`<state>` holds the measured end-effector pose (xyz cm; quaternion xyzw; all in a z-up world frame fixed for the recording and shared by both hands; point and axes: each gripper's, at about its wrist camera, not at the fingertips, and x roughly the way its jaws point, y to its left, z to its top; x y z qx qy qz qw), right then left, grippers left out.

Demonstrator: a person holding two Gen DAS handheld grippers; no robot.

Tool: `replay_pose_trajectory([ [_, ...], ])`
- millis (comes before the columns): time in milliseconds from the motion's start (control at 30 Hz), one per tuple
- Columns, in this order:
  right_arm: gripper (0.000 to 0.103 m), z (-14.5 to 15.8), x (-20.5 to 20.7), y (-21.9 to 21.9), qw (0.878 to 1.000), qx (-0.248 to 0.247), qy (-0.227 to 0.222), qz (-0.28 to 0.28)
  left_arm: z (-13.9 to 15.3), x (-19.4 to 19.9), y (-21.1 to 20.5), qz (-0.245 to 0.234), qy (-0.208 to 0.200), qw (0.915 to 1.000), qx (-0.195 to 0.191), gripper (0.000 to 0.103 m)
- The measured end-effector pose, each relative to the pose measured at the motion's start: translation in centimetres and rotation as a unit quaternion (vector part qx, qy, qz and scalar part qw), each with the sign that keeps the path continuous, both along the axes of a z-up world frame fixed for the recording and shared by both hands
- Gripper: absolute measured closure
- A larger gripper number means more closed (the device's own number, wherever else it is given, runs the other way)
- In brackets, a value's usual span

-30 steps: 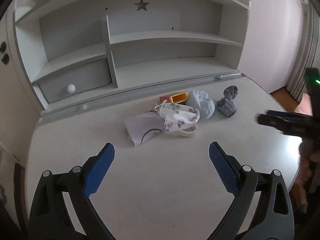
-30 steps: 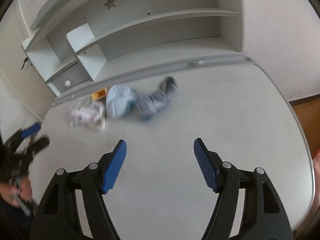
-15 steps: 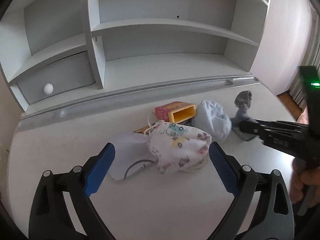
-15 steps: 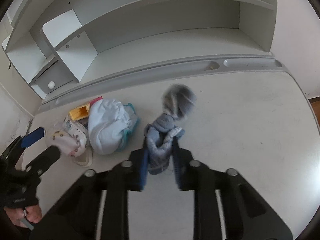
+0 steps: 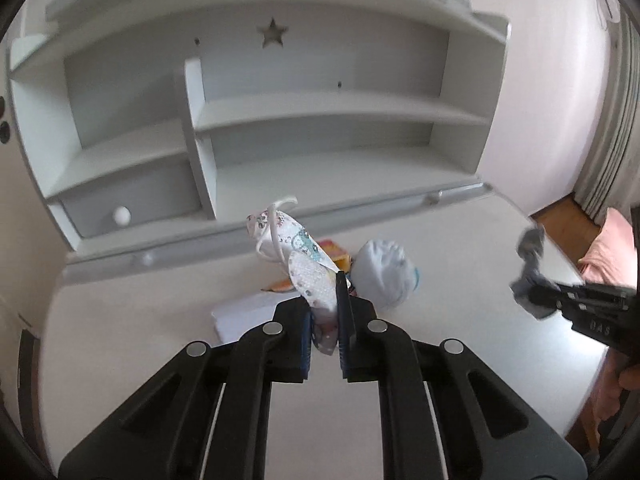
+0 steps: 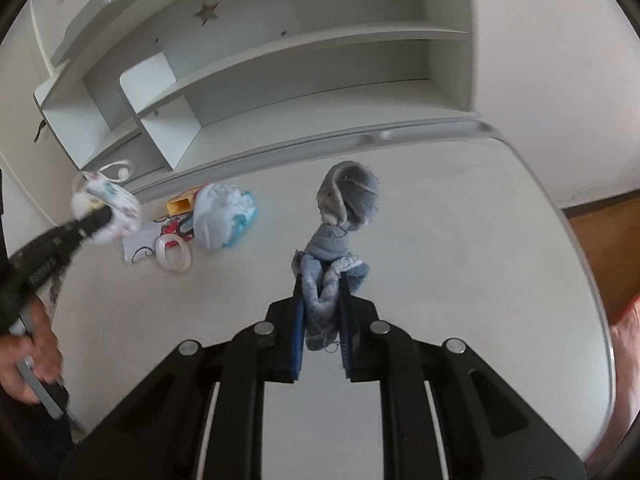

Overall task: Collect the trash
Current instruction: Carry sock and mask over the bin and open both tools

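Note:
My left gripper (image 5: 323, 320) is shut on a white patterned face mask (image 5: 304, 264) and holds it lifted above the white desk (image 5: 160, 320); it also shows in the right wrist view (image 6: 108, 204). My right gripper (image 6: 322, 320) is shut on a grey-blue sock (image 6: 340, 224) and holds it above the desk; it also shows in the left wrist view (image 5: 530, 276). Left on the desk are a pale blue crumpled wad (image 6: 220, 216), a yellow and red small box (image 6: 182, 204), a white paper (image 6: 138, 250) and a white loop (image 6: 174, 254).
A grey-white shelf unit (image 5: 320, 120) with a drawer (image 5: 132, 200) stands along the desk's back edge. A wooden floor (image 6: 600, 248) lies past the desk's right edge. A curtain (image 5: 616, 140) hangs at the far right.
Both grippers have shut, the left on the face mask, and risen: the mask and the sock have come up off the desk.

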<state>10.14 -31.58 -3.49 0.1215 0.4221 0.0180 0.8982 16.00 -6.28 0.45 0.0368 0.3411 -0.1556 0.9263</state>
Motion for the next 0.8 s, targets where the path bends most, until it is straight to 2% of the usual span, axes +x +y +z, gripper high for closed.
replay_pose_trajectory([
  [133, 0.088, 0.0, -4.7, -3.3, 0.999, 0.005, -0.001, -0.041, 1.1, -2.5, -2.3, -0.044, -0.001, 0.9990, -0.005, 0.094],
  [233, 0.088, -0.4, -8.8, -6.2, 0.996, 0.008, -0.002, -0.086, 1.4, -5.0, -6.3, -0.097, -0.002, 0.9952, -0.011, 0.094],
  [300, 0.088, -0.8, -11.7, -8.3, 0.993, 0.008, 0.000, -0.121, 1.0, -6.7, -9.4, -0.135, 0.002, 0.9908, -0.016, 0.094],
  [433, 0.088, -2.0, -18.4, -13.2, 0.979, 0.009, 0.005, -0.204, -0.1, -10.7, -17.4, -0.228, 0.015, 0.9732, -0.024, 0.094],
  [500, 0.088, -2.8, -22.0, -15.6, 0.969, 0.001, 0.012, -0.248, -0.8, -12.8, -21.2, -0.274, 0.025, 0.9610, -0.029, 0.094],
  [533, 0.088, -3.4, -23.9, -16.7, 0.962, -0.001, 0.017, -0.271, -1.3, -14.5, -23.8, -0.304, 0.032, 0.9518, -0.031, 0.094],
  [633, 0.088, -5.2, -29.4, -20.1, 0.942, 0.005, 0.033, -0.334, -2.4, -18.2, -28.8, -0.357, 0.039, 0.9328, -0.031, 0.094],
  [733, 0.088, -6.8, -34.6, -22.8, 0.921, 0.014, 0.046, -0.386, -4.3, -22.5, -33.7, -0.413, 0.051, 0.9088, -0.030, 0.094],
  [800, 0.088, -7.9, -37.6, -24.4, 0.908, 0.020, 0.056, -0.414, -6.2, -25.7, -37.1, -0.455, 0.065, 0.8879, -0.026, 0.094],
])
